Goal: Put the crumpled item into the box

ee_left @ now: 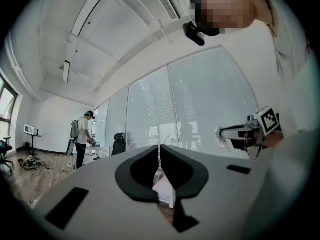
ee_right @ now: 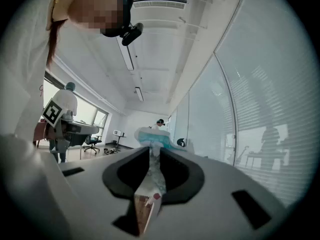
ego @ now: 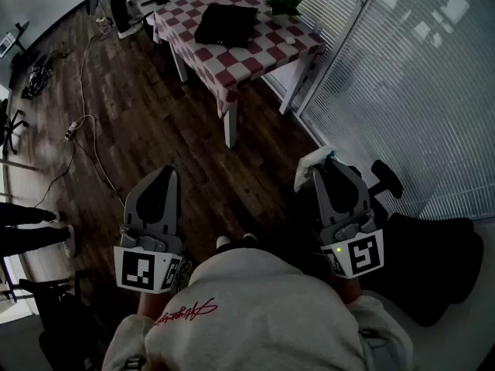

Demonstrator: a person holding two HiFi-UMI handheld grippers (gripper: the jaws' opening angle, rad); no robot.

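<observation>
While your right gripper (ego: 331,170) pinches the crumpled item (ee_right: 153,140) across its folds, it looks light and soft, likely to slip. Your left gripper (ego: 164,178) sits closed, empty.

The grey left gripper (ee_left: 159,147) holds its dark fingers (ee_left: 142,171) pressed together, with nothing between them. At the right side, the right gripper (ee_left: 226,132) carries a pale crumpled item (ee_left: 218,133) at its tip. Far left, a person (ee_left: 82,136) stands near a black office chair (ee_left: 118,144).
</observation>
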